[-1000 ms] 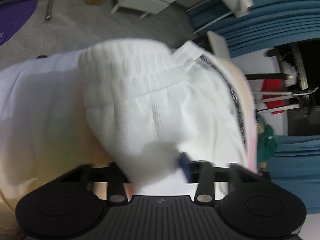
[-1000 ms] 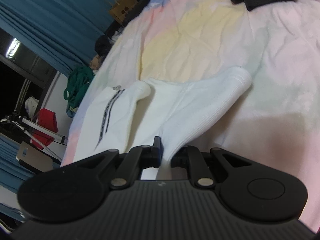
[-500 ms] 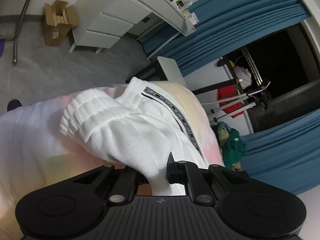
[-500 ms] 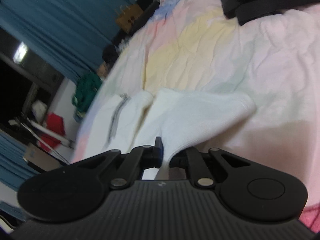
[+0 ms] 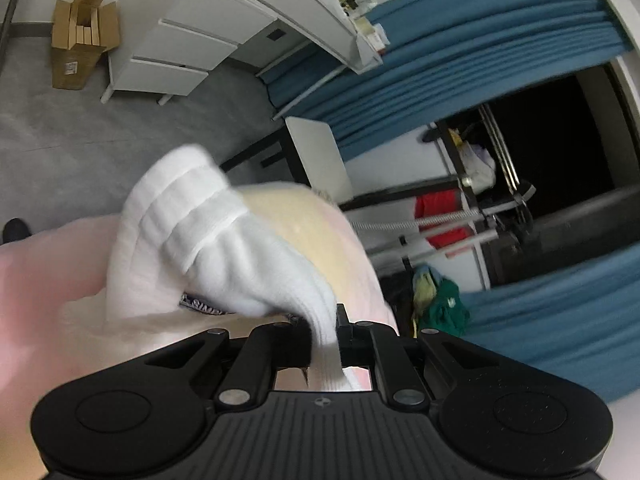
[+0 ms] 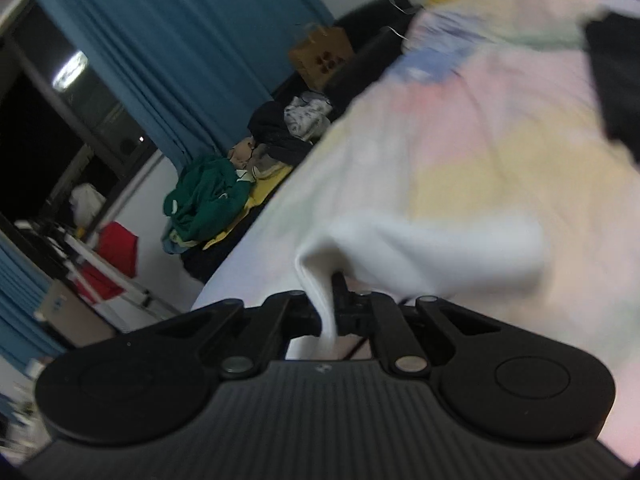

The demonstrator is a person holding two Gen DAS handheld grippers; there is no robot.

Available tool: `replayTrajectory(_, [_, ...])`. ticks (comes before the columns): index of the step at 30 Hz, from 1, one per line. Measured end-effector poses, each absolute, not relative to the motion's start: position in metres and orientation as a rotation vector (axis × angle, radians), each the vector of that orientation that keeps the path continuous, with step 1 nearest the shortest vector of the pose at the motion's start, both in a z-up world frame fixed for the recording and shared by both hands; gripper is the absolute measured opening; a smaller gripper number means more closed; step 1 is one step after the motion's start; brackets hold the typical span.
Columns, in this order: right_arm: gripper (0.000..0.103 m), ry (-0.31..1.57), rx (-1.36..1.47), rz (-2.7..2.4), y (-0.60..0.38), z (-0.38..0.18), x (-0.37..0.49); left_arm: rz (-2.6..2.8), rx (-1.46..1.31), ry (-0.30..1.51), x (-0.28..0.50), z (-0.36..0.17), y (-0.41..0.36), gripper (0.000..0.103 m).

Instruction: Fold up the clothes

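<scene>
A white ribbed knit garment (image 5: 208, 236) with a thick cuff and a dark printed band hangs bunched in the air over the pastel bed sheet (image 5: 52, 272). My left gripper (image 5: 325, 330) is shut on a fold of it. In the right wrist view the same white garment (image 6: 432, 252) lifts off the pastel sheet (image 6: 480, 140), blurred by motion, and my right gripper (image 6: 329, 312) is shut on its edge.
Left wrist view: a white drawer unit (image 5: 180, 52), an open cardboard box (image 5: 82, 38) on the grey floor, blue curtains (image 5: 460, 52) and a rack with red cloth (image 5: 438, 220). Right wrist view: a clothes pile with a green garment (image 6: 208, 196) beside the bed, and a dark garment (image 6: 616, 76) at the right.
Both grippers have risen with the white garment pinched in them, lifting it off the sheet. The cloth has bunched up, and the room beyond the bed has come into view.
</scene>
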State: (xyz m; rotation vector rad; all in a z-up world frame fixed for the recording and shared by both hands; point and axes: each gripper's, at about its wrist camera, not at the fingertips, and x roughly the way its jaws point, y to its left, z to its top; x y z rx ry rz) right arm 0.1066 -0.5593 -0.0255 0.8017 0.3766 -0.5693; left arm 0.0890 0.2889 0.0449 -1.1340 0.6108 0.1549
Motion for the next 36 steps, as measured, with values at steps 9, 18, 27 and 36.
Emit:
replayTrajectory(9, [0.006,0.554,0.691,-0.705,-0.569,-0.119,0.290,0.258,-1.117,0.772,0.261,-0.040,0.282,0.010])
replayTrajectory(18, [0.019,0.512,0.691,-0.610,-0.568,-0.152,0.298,0.204,-1.082,0.814,0.288,-0.074,0.293,0.038])
replayTrajectory(27, [0.077,0.438,0.876,-0.374,-0.572,-0.119,0.196,0.002,-0.921,0.721,0.210,-0.008,0.269,0.083])
replayTrajectory(36, [0.077,0.383,1.168,-0.409,-0.573,-0.148,0.081,-0.001,-1.164,0.815,0.107,-0.048,0.248,0.088])
